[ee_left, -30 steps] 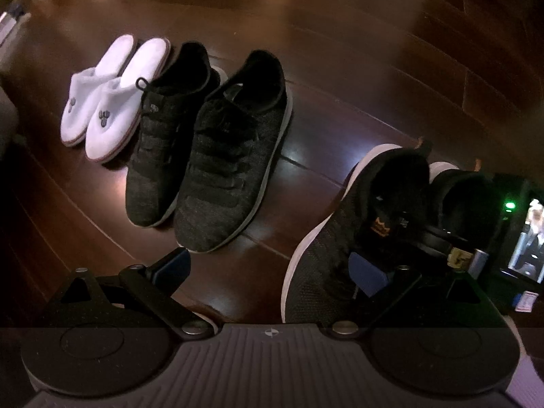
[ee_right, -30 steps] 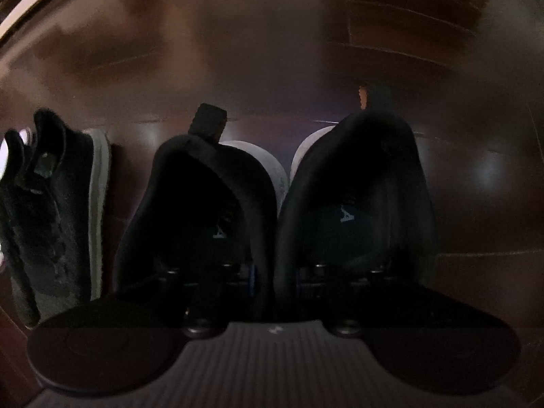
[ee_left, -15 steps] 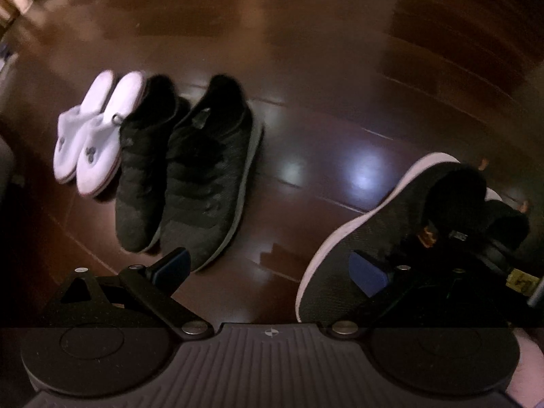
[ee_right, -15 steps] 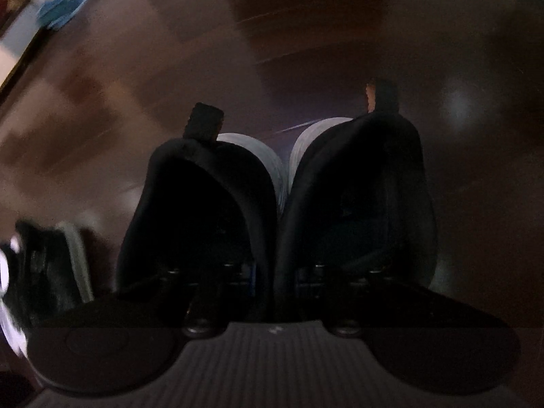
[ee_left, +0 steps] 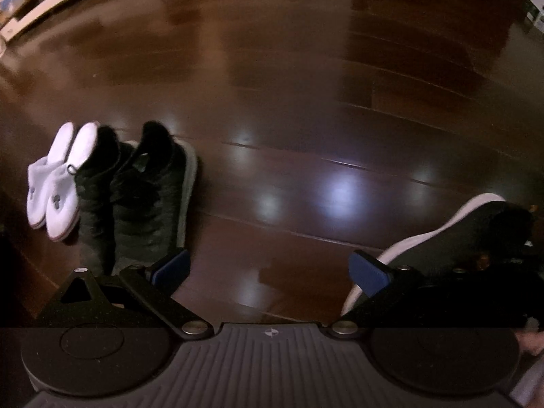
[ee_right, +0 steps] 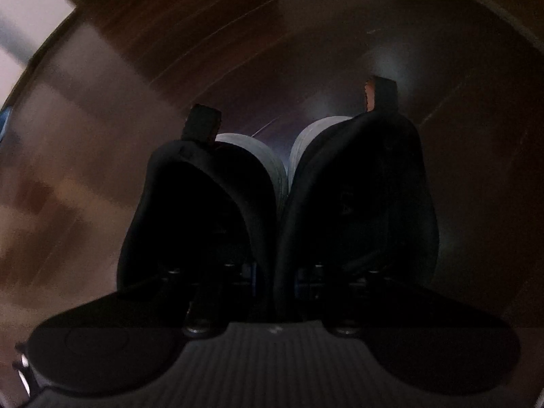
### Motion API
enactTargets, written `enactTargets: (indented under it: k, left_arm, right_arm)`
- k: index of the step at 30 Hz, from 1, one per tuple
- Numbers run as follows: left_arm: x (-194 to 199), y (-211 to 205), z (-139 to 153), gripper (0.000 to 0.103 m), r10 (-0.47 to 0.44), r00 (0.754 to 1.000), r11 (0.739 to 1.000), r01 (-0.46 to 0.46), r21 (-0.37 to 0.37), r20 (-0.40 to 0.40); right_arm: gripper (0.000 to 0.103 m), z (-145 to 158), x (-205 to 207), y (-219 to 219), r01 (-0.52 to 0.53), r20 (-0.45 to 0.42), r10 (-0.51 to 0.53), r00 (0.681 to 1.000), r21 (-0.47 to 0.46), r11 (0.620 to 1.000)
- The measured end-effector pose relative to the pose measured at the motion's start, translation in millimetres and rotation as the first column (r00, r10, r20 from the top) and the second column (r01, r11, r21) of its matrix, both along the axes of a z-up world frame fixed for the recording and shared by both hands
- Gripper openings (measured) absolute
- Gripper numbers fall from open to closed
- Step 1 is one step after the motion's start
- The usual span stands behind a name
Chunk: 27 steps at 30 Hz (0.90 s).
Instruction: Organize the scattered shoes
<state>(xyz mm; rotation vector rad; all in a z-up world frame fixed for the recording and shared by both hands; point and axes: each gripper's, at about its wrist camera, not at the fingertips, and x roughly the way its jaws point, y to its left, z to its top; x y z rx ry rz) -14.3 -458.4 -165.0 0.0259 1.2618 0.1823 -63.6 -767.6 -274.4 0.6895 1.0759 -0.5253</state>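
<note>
My right gripper (ee_right: 273,275) is shut on the inner collars of a pair of black sneakers with white soles, the left shoe (ee_right: 197,210) and the right shoe (ee_right: 367,197) pressed side by side; its fingers are mostly hidden inside them. In the left wrist view one of these sneakers (ee_left: 476,224) shows at the right edge, off the floor. My left gripper (ee_left: 270,268) is open with nothing between its blue pads. On the floor at the left lie a pair of dark knit sneakers (ee_left: 136,200) and, beside them, white slippers (ee_left: 57,187), lined up together.
Dark glossy wooden floor (ee_left: 289,119) spreads between the lined-up shoes and the held pair. A pale baseboard or ledge (ee_left: 51,3) runs along the far left. Boxes (ee_left: 535,3) stand at the far right.
The right gripper has raised the black pair away from the floor and swung it. The left gripper has drawn back, so the lined-up shoes look smaller and further left.
</note>
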Motion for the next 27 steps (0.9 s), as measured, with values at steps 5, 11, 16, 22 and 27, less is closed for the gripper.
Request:
enactTargets:
  k: [5,11,16,22,27]
  left_arm:
    - [5.1,-26.2,-2.5,0.101,-0.015,1.000,1.000,0.015,-0.023,0.007]
    - [15.4,-73.9,-18.2,0.101,-0.073,0.997,0.995,0.074,-0.062,0.016]
    - [28.9,-122.4,-34.1,0.101,-0.142,0.988,0.988,0.145,-0.055,0.057]
    - [32.8,-186.6,-49.5,0.101,-0.213,0.976,0.976,0.215,-0.042,0.051]
    - [22.7,-221.5,-57.1,0.101,-0.232,0.971,0.970,0.235,-0.059,0.048]
  right_arm:
    - [0.019,-3.0,-5.0,-64.6,0.113,-0.009,-0.113,0.994,-0.022,0.993]
    - [0.019,-4.0,-18.6,-131.9,0.233,-0.011,-0.233,0.972,-0.009,0.973]
    - [0.019,-5.0,-37.0,-187.9,0.298,-0.009,-0.298,0.955,-0.003,0.955]
    - [0.019,-22.8,-41.4,-242.5,0.362,-0.004,-0.362,0.932,-0.002,0.932]
    - [0.019,-35.9,-40.8,-270.6,0.436,-0.018,-0.436,0.900,0.040,0.899]
